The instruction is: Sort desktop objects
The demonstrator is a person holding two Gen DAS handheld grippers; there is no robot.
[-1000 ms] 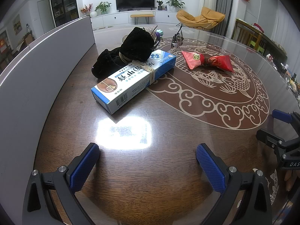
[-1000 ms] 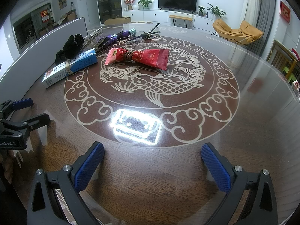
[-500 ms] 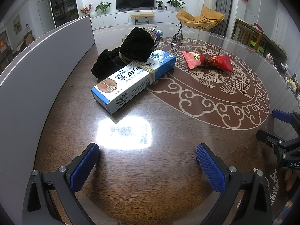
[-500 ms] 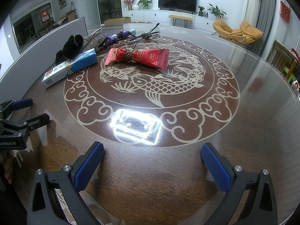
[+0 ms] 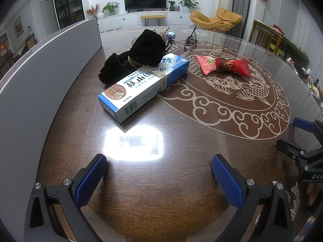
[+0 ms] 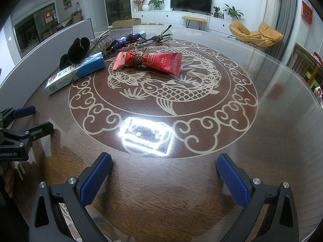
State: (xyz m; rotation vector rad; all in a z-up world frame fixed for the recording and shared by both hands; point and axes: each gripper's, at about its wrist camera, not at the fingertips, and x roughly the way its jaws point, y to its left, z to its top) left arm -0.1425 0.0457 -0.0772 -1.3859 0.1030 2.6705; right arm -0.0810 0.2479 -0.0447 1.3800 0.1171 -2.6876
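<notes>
Resting low over the dark worktop (image 5: pixel 181 181), the left tool (image 5: pixel 159 171) has its jaws wide and holds nothing; the right tool (image 6: pixel 164 171) is also wide and empty. A blue-white box (image 5: pixel 144 84) with a band around it lies ahead of the left tool, touching a black pouch (image 5: pixel 137 57) that hides its far edge. A red packet (image 6: pixel 148 62), tied in the middle, lies on the fish pattern. Behind them, glasses (image 6: pixel 159 37) and purple items (image 6: pixel 129 39) are small and hard to make out.
</notes>
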